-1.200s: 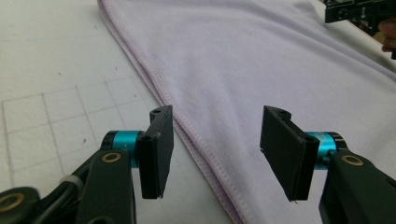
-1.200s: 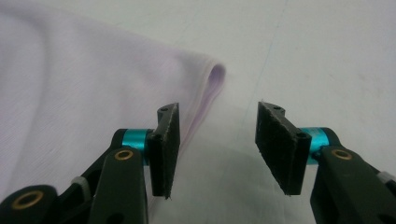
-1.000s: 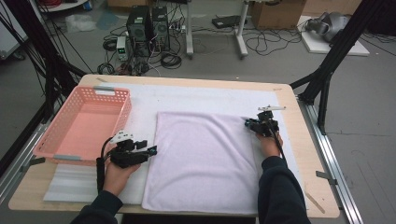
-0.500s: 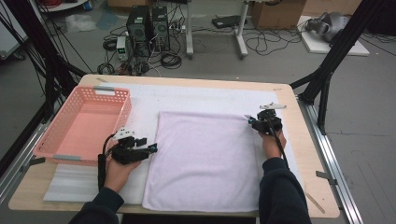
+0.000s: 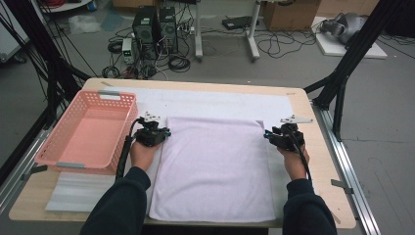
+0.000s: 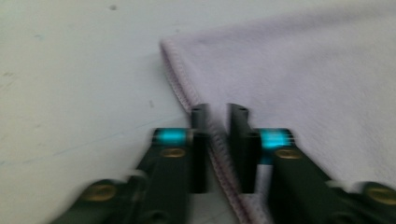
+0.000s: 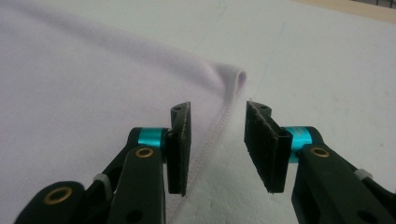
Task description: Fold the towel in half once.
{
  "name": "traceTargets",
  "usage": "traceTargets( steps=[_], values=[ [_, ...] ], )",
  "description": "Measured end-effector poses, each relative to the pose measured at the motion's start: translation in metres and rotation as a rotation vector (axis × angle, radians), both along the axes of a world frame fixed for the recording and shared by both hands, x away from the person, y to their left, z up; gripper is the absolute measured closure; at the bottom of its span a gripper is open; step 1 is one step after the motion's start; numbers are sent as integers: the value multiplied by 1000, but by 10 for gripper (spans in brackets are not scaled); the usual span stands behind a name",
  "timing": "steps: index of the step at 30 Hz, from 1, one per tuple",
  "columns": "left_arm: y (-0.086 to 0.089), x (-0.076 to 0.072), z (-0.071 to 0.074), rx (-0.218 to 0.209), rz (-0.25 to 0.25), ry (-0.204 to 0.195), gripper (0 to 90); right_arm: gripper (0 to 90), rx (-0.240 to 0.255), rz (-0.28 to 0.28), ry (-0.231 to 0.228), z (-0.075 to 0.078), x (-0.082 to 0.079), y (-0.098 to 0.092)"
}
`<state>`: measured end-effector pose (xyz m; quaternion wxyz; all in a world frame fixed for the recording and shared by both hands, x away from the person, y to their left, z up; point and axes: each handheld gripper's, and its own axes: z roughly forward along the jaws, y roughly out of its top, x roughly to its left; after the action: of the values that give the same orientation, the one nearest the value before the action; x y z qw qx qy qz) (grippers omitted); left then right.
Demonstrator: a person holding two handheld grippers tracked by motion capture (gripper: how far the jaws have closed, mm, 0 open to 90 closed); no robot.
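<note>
Since the earlier frame the left gripper (image 5: 165, 132) has slid up the towel's left edge from near 8 o'clock to about 10 o'clock of the table, and its jaws have just been closing; the right gripper (image 5: 266, 134) moved little and sits near the far right corner, about 2 o'clock. In the left gripper view the left gripper (image 6: 218, 116) has its fingers (image 6: 200, 140) drawn nearly together, with the stitched hem of the towel (image 6: 299, 79) running through the narrow gap, so it looks pinched on that edge; blur keeps pad contact from being sharp. In the right gripper view the right gripper (image 7: 217, 119) has fingers (image 7: 180, 144) spread, hem between them but pads not pressing it; the towel corner (image 7: 236, 77) is curled up just past the tips at 12 o'clock. Outward: the towel (image 5: 215, 166) lies flat at the table centre on a white mat (image 5: 220, 103), light lilac, long side running toward the person. A pink basket (image 5: 63, 156) sits at 9 o'clock, just beside the left hand (image 5: 143, 154). The right hand (image 5: 293, 159) rests at 3 o'clock on the wooden table (image 5: 328, 171).
</note>
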<state>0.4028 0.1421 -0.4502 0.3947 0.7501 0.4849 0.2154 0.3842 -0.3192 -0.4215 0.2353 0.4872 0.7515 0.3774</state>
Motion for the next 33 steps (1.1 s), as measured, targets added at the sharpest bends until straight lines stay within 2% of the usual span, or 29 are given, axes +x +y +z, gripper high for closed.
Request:
traceTargets(
  steps=[1,3,4,5,6,7,9,11,12,14,16,18,20,21,23,24,26,27,31,32,33],
  values=[
    [0,0,0,13,24,-7,853,605,1,-3,1,-1,-1,-1],
    [2,1,0,-23,65,8,848,604,0,-5,2,-4,-5,-2],
    [1,1,-1,-19,63,6,834,602,1,-6,4,-5,-7,-3],
    [1,1,0,-10,56,0,788,597,5,-3,2,-6,-9,-5],
    [3,1,0,2,55,-7,658,583,11,-4,0,-7,-11,-6],
    [6,0,1,-6,55,-1,544,567,16,-3,4,-7,-13,-7],
    [13,-4,5,-89,28,-4,462,522,32,2,-9,-7,-17,-9],
    [18,-11,10,-160,-27,-62,412,470,55,25,-17,-6,-21,-10],
    [19,-15,13,-180,-54,-89,360,450,66,45,-23,-4,-23,-10],
    [19,-21,18,-205,-88,-115,272,413,77,79,-26,-1,-27,-7],
    [20,-24,22,-241,-80,-120,181,348,52,116,-33,2,-29,-2],
    [23,-27,26,-282,-95,-129,183,301,37,155,-50,5,-32,1],
    [24,-31,28,-304,-133,-149,229,281,-5,194,-62,10,-37,3],
    [23,-33,28,-282,-153,-176,245,267,-13,202,-72,11,-39,2],
    [20,-40,27,-221,-209,-265,224,257,30,200,-87,12,-44,-1],
    [18,-43,26,-210,-226,-282,223,248,44,193,-102,12,-47,-3],
    [16,-48,25,-234,-237,-268,222,225,44,183,-125,11,-52,-6],
    [16,-50,24,-237,-249,-248,213,201,50,181,-131,10,-54,-8],
    [14,-56,25,-288,-269,-263,205,194,48,152,-162,10,-63,-10],
    [13,-57,26,-289,-266,-271,200,194,46,142,-166,10,-65,-11],
    [12,-58,26,-270,-264,-274,200,194,44,139,-171,10,-65,-11]
  ],
)
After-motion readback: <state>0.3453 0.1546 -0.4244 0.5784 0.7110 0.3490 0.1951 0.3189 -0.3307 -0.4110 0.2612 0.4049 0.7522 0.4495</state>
